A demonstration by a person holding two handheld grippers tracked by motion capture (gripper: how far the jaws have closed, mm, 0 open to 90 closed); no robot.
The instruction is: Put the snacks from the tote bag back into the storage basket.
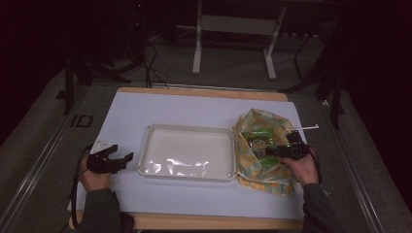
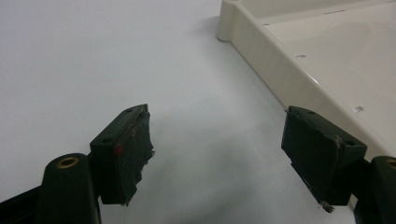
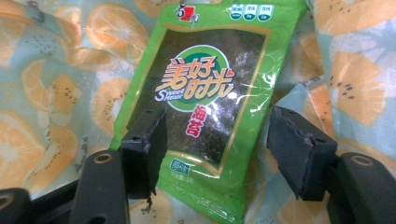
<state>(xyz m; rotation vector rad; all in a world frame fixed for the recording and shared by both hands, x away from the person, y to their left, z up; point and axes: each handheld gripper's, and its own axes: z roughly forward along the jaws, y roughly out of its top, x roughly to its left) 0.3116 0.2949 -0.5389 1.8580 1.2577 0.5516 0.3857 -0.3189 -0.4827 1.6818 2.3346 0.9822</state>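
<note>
A green snack packet [image 3: 210, 93] with Chinese lettering lies inside an open fruit-print cloth bag [image 1: 265, 145] at the right of the table. My right gripper [image 3: 217, 149] hovers just over the packet's lower end, jaws wide apart, one on each side of it and neither pressing it. In the high view the right gripper [image 1: 276, 151] sits over the bag and the packet [image 1: 257, 141]. My left gripper [image 1: 122, 159] rests open on the white sheet just left of a cream tray [image 1: 145, 145]. Its jaws [image 2: 217, 154] hold nothing, and the tray's wall [image 2: 280, 74] runs along their right side.
The white sheet [image 1: 160, 109] covers a wooden table [image 1: 204, 222]. A white stick-like item [image 1: 307, 128] lies by the bag's far right. A table frame's legs [image 1: 233, 43] and cables stand on the floor beyond, in the dark.
</note>
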